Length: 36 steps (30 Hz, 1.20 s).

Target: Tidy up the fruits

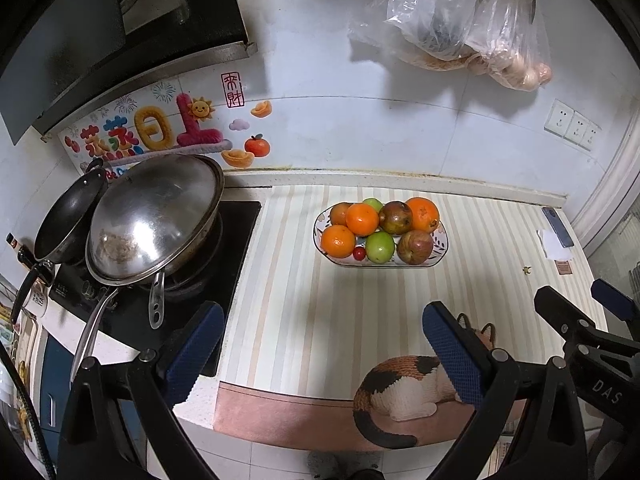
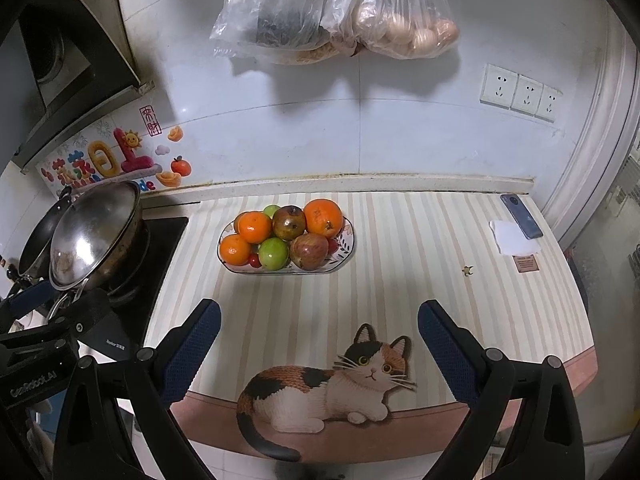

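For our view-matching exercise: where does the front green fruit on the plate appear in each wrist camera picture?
Left wrist: green fruit right of centre, front row of the plate.
Right wrist: green fruit left of centre, front row.
Shared landmark: the tiny red fruit touching its left side.

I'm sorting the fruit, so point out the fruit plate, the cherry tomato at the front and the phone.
Fruit plate [image 2: 347, 227]: right wrist view, bare right rim.
Cherry tomato [image 2: 253, 260]: right wrist view, its red middle.
Phone [image 2: 522, 216]: right wrist view, middle of its dark back.
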Tool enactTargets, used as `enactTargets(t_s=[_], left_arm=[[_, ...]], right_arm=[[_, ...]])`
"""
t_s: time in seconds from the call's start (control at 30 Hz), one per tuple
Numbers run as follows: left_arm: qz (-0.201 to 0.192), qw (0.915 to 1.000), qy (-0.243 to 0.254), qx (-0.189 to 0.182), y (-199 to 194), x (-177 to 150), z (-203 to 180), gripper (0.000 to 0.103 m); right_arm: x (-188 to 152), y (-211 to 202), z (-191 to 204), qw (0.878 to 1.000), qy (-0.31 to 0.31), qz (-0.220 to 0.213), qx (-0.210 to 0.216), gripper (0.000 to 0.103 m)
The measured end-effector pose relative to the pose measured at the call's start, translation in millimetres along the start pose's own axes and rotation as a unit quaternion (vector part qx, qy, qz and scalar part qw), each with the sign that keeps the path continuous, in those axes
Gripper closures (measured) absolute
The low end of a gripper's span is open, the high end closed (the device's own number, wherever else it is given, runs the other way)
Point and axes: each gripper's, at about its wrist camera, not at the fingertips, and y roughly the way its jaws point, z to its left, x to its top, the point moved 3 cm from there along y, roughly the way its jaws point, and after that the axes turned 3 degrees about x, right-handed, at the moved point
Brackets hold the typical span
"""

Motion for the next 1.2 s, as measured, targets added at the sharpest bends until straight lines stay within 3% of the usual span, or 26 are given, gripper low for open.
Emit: enactTargets(t_s=[1.2], left_arm=[[-0.004,1.0,-0.002,-0.003,-1.9,1.6,3.4,0.001]], right_arm=[[2.0,-3.5,-0.8,1.0,-0.01,0.003,-0.002,0.002]])
